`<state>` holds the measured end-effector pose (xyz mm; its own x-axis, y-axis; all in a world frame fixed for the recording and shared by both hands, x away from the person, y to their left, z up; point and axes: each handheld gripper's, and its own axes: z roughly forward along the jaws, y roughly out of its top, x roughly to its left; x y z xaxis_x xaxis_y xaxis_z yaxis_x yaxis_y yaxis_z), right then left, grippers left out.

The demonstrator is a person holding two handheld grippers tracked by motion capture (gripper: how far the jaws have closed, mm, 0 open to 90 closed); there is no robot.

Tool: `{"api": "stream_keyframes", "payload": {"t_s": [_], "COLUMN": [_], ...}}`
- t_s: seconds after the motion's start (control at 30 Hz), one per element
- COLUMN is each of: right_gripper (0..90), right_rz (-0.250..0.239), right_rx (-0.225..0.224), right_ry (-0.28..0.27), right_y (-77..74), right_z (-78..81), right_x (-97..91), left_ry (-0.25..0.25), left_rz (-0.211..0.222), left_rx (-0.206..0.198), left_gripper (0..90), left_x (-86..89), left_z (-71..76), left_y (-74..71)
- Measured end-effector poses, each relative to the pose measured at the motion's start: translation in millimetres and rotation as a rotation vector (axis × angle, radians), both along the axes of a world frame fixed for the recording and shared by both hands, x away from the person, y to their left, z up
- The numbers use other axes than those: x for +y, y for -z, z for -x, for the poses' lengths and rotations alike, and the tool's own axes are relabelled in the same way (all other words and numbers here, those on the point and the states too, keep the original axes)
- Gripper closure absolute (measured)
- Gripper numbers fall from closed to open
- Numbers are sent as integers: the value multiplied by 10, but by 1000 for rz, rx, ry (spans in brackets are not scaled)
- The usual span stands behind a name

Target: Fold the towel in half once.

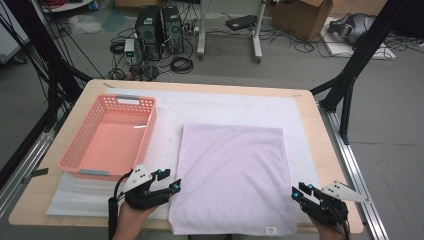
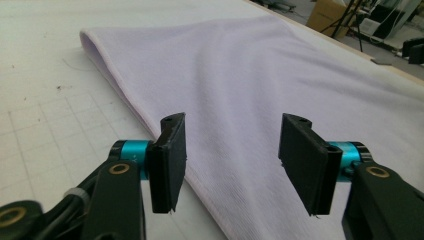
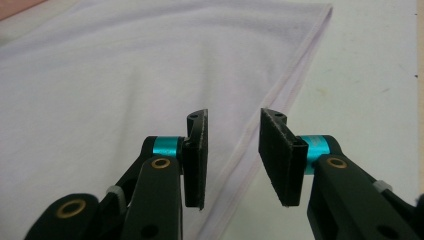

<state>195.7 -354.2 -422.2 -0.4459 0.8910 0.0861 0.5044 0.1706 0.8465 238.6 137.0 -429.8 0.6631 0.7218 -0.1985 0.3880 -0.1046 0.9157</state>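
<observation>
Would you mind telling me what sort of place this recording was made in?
Most likely a lab or workshop set up for recording, not a home. Two computer towers stand on the floor among loose cables, a black frame flanks the table, and a cardboard box sits behind.

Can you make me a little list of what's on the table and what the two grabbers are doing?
cloth: pale purple towel, spread flat on the white mat
basket: pink basket, left of the towel
left gripper: open, at the towel's left edge
right gripper: open, at the towel's right edge
held: nothing
</observation>
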Motion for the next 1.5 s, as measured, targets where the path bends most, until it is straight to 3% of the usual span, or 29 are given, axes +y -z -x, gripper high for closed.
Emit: {"api": "stream_keyframes", "payload": {"t_s": [0.23,0.4,0.57,0.73,0.93,1.0,1.07,1.13,1.27,1.33,1.43,1.5], "right_gripper": [643,663,715,863,868,865,822,707,655,640,621,595], "right_rz": [-4,15,51,96,159,154,139,105,97,88,80,74], "right_rx": [29,78,116,128,122,145,156,135,96,97,80,71], "right_ry": [25,4,-42,-60,22,26,10,12,32,41,47,51], "right_y": [68,150,234,245,153,150,164,164,135,116,81,73], "right_z": [-429,-719,-906,-935,-829,-817,-818,-831,-899,-955,-1063,-1147], "right_x": [-56,-28,52,89,-11,-29,-15,-19,-64,-88,-111,-120], "left_ry": [-16,-24,-40,-53,-71,-68,-69,-75,-108,-125,-158,-179], "left_rz": [-1,-8,-24,-37,-25,-36,-43,-51,-62,-78,-92,-131], "left_rx": [-5,7,8,19,22,27,36,45,43,76,87,85], "left_gripper": [431,417,416,416,415,413,411,408,444,445,445,448], "left_x": [-92,-138,-178,-179,-173,-185,-211,-235,-252,-259,-263,-279], "left_z": [-308,-487,-601,-640,-637,-648,-677,-728,-862,-967,-1119,-1222], "left_y": [10,40,67,86,64,65,73,71,91,110,106,90]}}
